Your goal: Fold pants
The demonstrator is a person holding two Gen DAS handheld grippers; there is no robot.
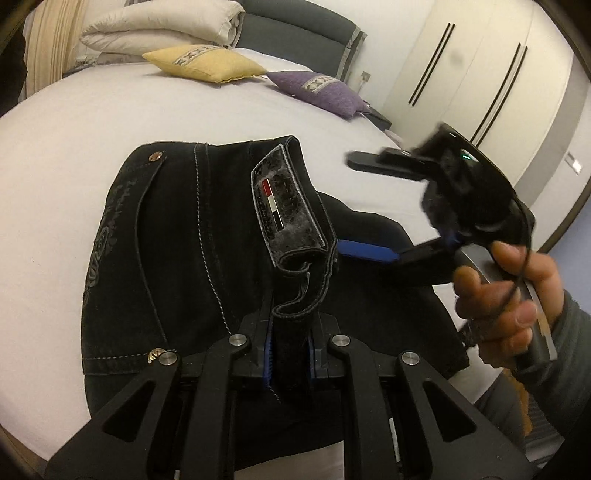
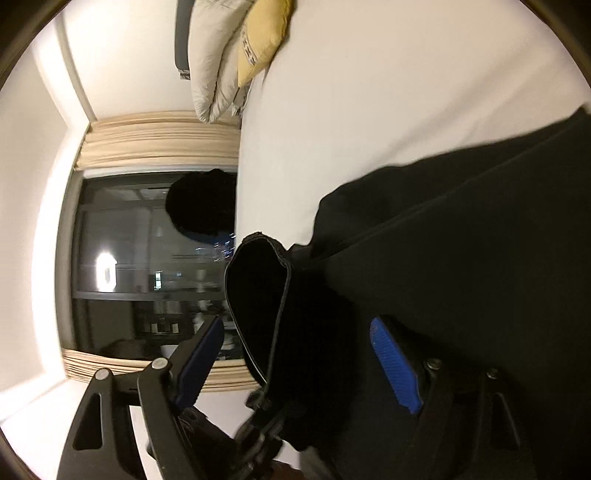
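Black pants (image 1: 166, 240) lie on the white bed (image 1: 74, 129), waistband end up, with a flag label and rivets showing. My left gripper (image 1: 290, 347) is shut on a bunched piece of the waistband and holds it above the rest. To the right, a hand (image 1: 509, 295) holds my right gripper (image 1: 365, 205), whose jaws stand wide apart beside the pants' edge. In the right wrist view the right gripper (image 2: 295, 363) is open; a hanging fold of the black pants (image 2: 480, 240) sits between its blue pads (image 2: 393, 365) without being pressed.
A yellow pillow (image 1: 203, 64), a purple pillow (image 1: 321, 90) and a folded cream duvet (image 1: 162, 29) lie at the head of the bed. White wardrobe doors (image 1: 480, 74) stand beyond the bed. A dark window (image 2: 147, 258) with beige curtains is on the other side.
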